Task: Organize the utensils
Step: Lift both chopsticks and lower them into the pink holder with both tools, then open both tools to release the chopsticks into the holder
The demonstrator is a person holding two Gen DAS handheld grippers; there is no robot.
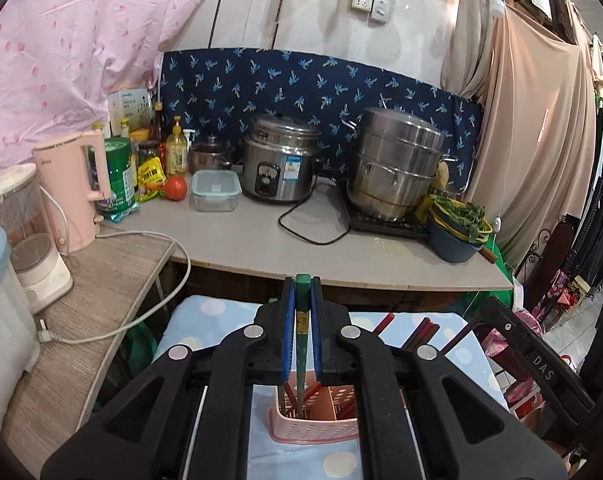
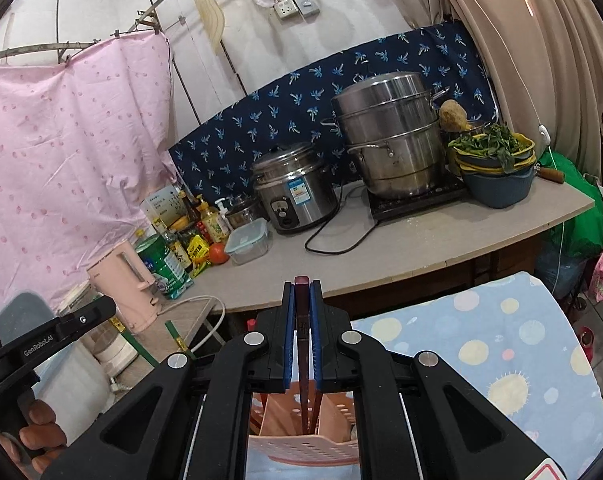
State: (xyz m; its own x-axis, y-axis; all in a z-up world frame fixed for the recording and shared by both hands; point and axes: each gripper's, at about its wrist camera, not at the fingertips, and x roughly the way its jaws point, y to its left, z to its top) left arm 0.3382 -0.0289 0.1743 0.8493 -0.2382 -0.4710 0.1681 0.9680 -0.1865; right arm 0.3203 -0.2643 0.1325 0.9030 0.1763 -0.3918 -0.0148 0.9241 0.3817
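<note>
My left gripper [image 1: 302,282] is shut on green chopsticks [image 1: 302,336], which point down into a pink perforated utensil basket [image 1: 314,432] holding several dark red chopsticks. My right gripper [image 2: 302,285] is shut on dark red chopsticks [image 2: 302,332], whose lower ends reach into the same pink basket [image 2: 305,450]. The basket stands on a blue cloth with pale dots [image 2: 501,344]. The green chopsticks [image 2: 177,338] and the left gripper's body show at the left of the right wrist view. The right gripper's black arm [image 1: 537,360] shows at the right of the left wrist view.
Behind is a counter [image 1: 341,248] with a rice cooker [image 1: 279,160], a steel steamer pot [image 1: 397,164] on a hob, a bowl of greens [image 1: 457,224], a food box [image 1: 215,190], a tomato, bottles, and a pink kettle [image 1: 73,188]. A side shelf [image 1: 101,280] stands at the left.
</note>
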